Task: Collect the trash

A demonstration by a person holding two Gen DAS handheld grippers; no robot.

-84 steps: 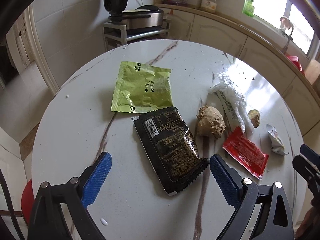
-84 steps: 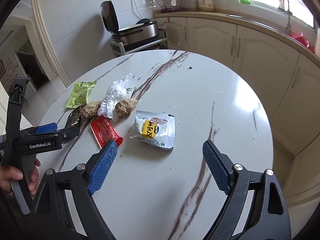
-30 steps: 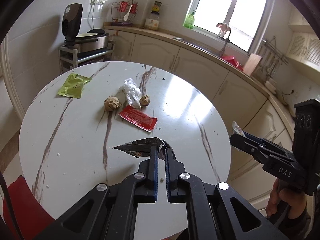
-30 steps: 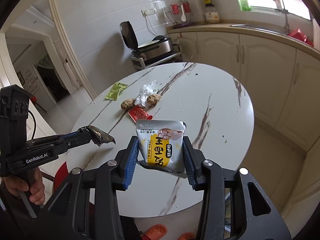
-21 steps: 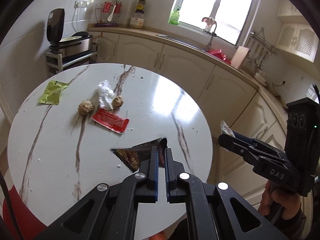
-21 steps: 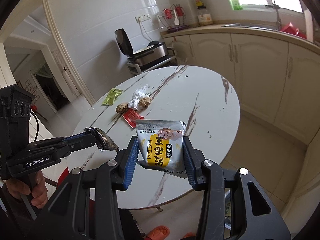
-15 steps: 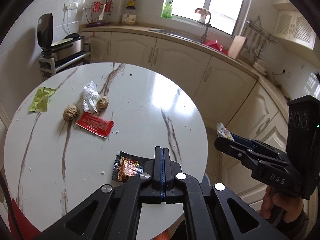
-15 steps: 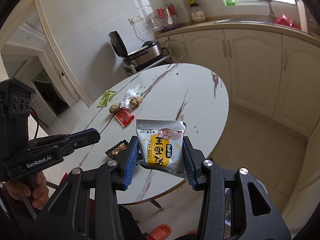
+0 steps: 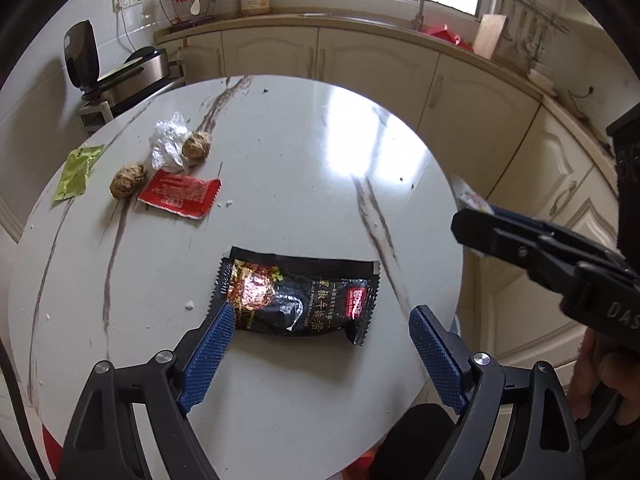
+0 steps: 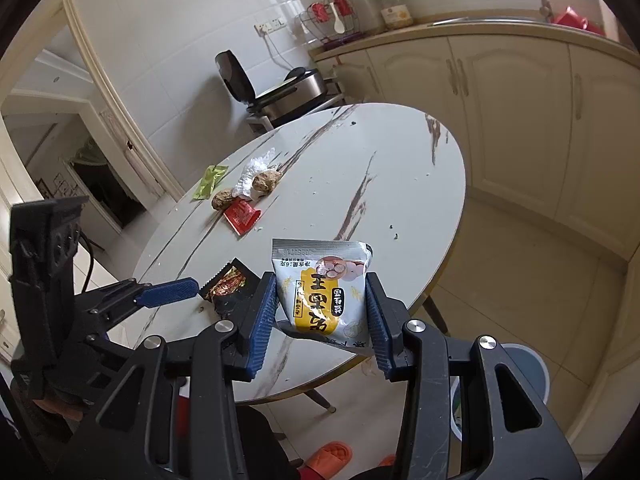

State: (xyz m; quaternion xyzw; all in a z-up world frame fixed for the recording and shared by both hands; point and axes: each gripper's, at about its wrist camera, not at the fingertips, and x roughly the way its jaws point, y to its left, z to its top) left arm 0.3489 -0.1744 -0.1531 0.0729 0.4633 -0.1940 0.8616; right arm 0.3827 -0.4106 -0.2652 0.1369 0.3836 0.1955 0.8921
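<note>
My left gripper (image 9: 318,344) has its fingers spread wide, low in the frame, over a black packet (image 9: 298,298) lying flat on the round marble table (image 9: 280,152). My right gripper (image 10: 322,322), at lower centre of its view, pinches a white-and-yellow snack bag (image 10: 322,288) upright between its blue pads. Toward the upper left of the table lie a red packet (image 9: 180,193), a green packet (image 9: 76,172), crumpled plastic (image 9: 168,146) and two brown lumps (image 9: 128,180).
</note>
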